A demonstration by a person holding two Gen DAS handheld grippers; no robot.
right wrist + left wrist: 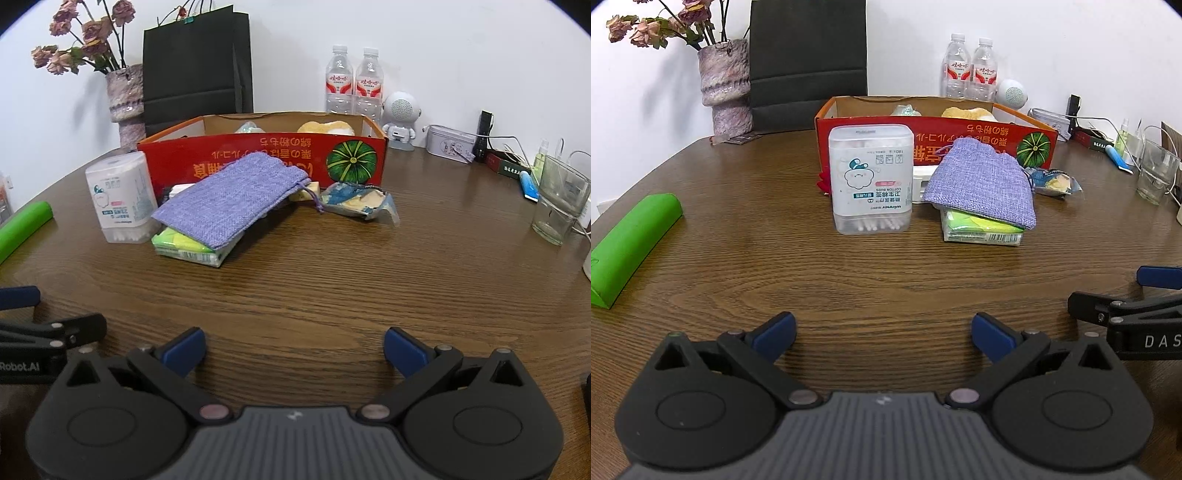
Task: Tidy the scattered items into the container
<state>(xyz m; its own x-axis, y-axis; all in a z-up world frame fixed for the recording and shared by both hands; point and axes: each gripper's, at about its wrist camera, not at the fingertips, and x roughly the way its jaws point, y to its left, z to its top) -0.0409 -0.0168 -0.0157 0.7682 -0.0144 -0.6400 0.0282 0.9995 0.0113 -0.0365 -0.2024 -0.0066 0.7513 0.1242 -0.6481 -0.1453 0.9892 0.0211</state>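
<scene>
A red cardboard box [979, 142] [258, 155] stands open at the far middle of the wooden table, with a few items inside. In front of it stand a clear cotton-bud box [870, 177] [120, 197], a purple cloth pouch [982, 182] [229, 199] lying on a green tissue pack [982, 230] [188, 247], and a torn blue snack wrapper [1051, 181] [360, 201]. A green case [628, 243] [22, 229] lies at the left. My left gripper [882, 334] is open and empty, near the table's front. My right gripper [293, 349] is open and empty beside it.
A vase of dried flowers [726, 88] and a black paper bag [809, 62] stand at the back left. Two water bottles [352, 83], a white speaker [400, 118], a tin [448, 146], a glass [559, 199] and cables line the back right.
</scene>
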